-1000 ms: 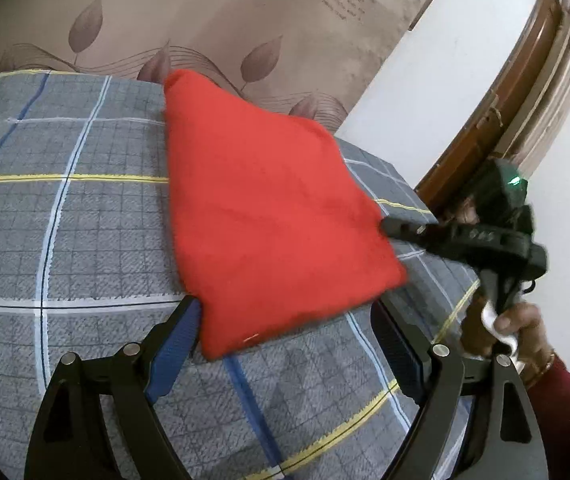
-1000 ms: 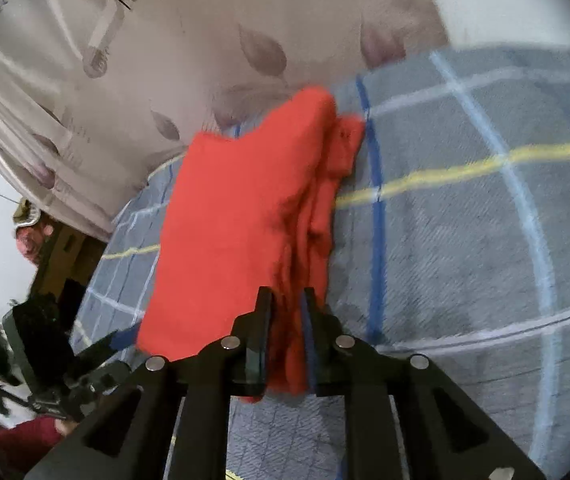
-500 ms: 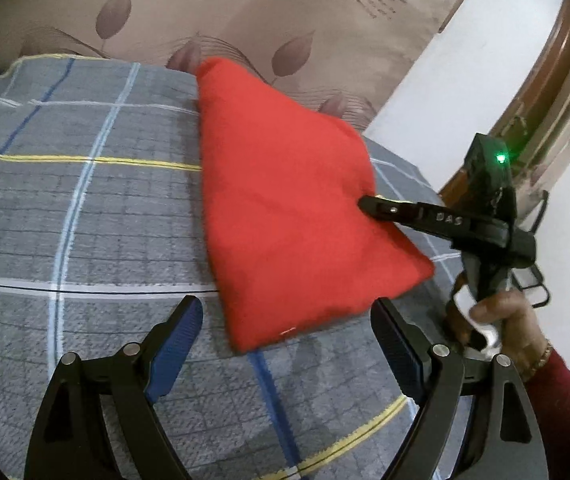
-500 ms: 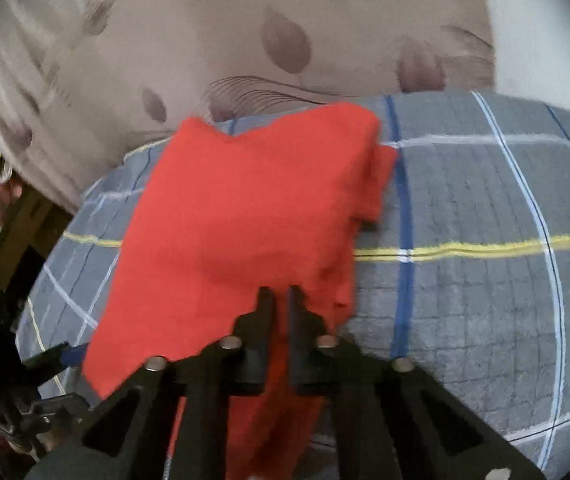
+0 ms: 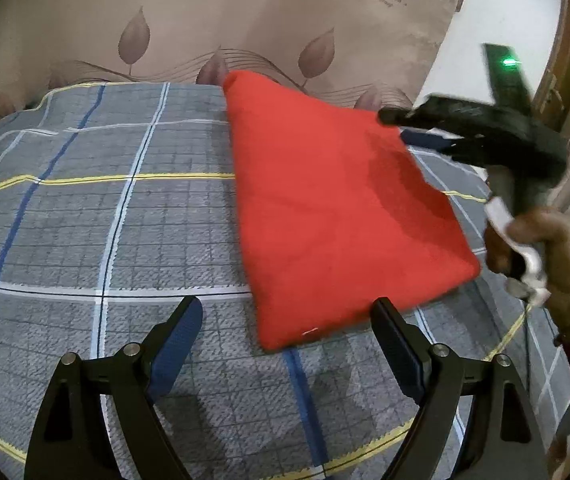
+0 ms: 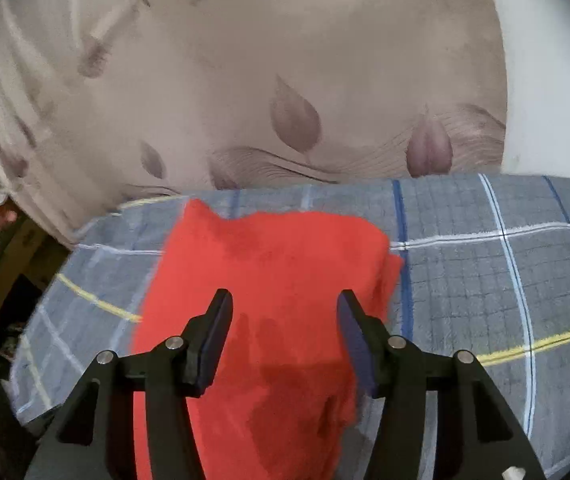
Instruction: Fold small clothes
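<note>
A: Since the right gripper [image 6: 285, 320] has just been opening, it holds nothing now. Jaws stand about half apart above the red cloth [image 6: 269, 300], pads clear of the fabric.

B: Where's the cloth?

A: Flat on the checked bedspread [image 5: 85, 220], folded into a rough rectangle, far corner close to the leaf-print curtain [image 5: 245, 20]. Right-hand edge looks bunched in the right wrist view, so I'd judge the fold isn't quite square.

B: Left side?

A: Left gripper [image 5: 285, 332] is wide open and empty, hovering just near of the cloth's near corner. Probably parked there so it stays out of the fold.

B: Right one visible from the left camera?

A: Yes, blurred, over the cloth's right edge, in the person's hand [image 5: 541, 256].

B: Next?

A: My guess: another fold or a tidy of that edge.
</note>
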The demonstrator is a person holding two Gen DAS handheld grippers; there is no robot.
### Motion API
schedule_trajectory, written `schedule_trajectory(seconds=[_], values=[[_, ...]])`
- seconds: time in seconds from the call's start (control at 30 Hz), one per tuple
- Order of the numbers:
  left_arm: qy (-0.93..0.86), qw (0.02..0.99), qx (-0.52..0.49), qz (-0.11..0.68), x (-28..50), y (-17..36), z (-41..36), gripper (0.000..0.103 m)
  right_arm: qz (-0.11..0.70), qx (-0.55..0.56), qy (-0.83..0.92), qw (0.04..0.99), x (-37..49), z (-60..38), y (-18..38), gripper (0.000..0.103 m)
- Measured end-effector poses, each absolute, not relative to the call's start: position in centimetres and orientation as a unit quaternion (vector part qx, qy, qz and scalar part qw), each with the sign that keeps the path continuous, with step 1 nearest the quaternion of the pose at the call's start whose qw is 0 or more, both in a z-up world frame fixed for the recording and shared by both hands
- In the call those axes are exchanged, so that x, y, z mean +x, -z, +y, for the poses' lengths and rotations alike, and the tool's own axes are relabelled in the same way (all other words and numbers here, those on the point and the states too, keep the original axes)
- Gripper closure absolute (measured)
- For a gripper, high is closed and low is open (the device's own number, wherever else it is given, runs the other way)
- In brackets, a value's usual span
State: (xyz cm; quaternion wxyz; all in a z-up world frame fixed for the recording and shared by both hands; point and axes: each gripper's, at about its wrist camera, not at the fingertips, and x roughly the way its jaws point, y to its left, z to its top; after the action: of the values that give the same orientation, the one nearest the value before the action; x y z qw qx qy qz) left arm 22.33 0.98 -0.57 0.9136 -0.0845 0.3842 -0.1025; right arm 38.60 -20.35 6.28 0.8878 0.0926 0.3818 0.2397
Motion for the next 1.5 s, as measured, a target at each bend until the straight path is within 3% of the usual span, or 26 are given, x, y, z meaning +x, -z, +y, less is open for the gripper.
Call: schedule_trajectory(seconds=[0.07, 0.2, 0.57, 0.97, 1.17, 1.5], values=[[0.099, 0.913, -0.082, 0.386, 22.4, 0.6, 0.9, 0.017, 0.408, 0.076, -0.217, 0.884, 39.8, -19.8, -4.5, 0.051], [0.09, 0.914, -0.076, 0.388, 22.4, 0.7, 0.7, 0.017, 0.438, 0.107, -0.201, 0.87, 40.7, -20.8, -1.9, 0.029], [0.076, 0.917, -0.064, 0.385, 21.9, 0.5, 0.0, 0.017, 0.394, 0.215, -0.238, 0.861, 35.3, -26.3, -2.5, 0.028], [0.033, 0.939, -0.014, 0.342, 21.2, -1.4, -0.6, 0.017, 0.379, 0.19, -0.232, 0.876, 32.5, -25.8, -2.2, 0.025], [0.02, 0.946, 0.025, 0.321, 22.9, -2.6, -0.5, 0.015, 0.364, 0.181, -0.237, 0.883, 32.1, -25.6, -2.5, 0.016], [0.028, 0.944, 0.02, 0.328, 26.2, -2.7, 0.7, 0.015, 0.354, 0.205, -0.244, 0.879, 32.0, -26.3, -2.4, 0.01]])
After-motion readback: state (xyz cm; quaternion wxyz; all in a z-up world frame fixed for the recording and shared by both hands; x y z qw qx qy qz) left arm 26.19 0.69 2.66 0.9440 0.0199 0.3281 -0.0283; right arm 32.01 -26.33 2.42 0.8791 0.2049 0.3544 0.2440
